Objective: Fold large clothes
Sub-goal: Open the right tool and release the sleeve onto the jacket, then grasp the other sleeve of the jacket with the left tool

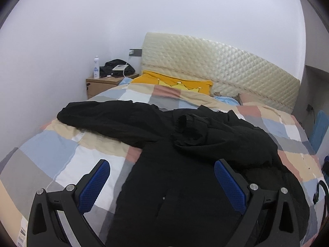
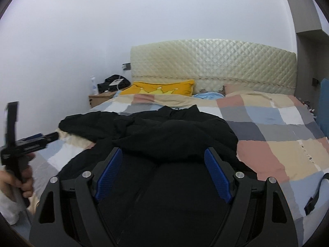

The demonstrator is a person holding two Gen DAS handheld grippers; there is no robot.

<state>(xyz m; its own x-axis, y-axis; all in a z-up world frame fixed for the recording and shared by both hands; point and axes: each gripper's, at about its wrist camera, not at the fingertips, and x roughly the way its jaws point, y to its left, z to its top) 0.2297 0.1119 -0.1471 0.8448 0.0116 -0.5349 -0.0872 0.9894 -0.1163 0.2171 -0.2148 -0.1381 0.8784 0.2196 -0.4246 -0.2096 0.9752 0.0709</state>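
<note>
Nearest, bottom of the left wrist view: left gripper [image 1: 161,169], blue pads spread wide, holding nothing, poised over the lower body of the black jacket [image 1: 185,185]. Bottom of the right wrist view: right gripper [image 2: 163,160], likewise spread wide and empty, centred over the same dark cloth; contact with the fabric not determinable from either view. Far left edge of the right wrist view: the left device in profile, gripped by the person's left hand [image 2: 14,182]. Centre of both frames: black jacket, front opening running up the middle, spread loosely on the patchwork duvet [image 1: 61,158]; one sleeve [image 1: 98,115] stretched toward the left of frame, the other sleeve [image 1: 195,127] bunched in a heap across the chest. Beyond, upper centre: yellow pillow [image 1: 174,83], quilted cream headboard [image 1: 226,61]. Upper left: wooden nightstand [image 1: 102,84] carrying a white bottle [image 1: 96,66] and a dark bundle. Risks, as judgement: pinching only the top layer likely to drag the bunched sleeve and leave creases locked inside the fold; soft duvet likely to be caught together with the dark fabric; black on black making hems and seams hard to locate, hence an uneven, lopsided fold.
</note>
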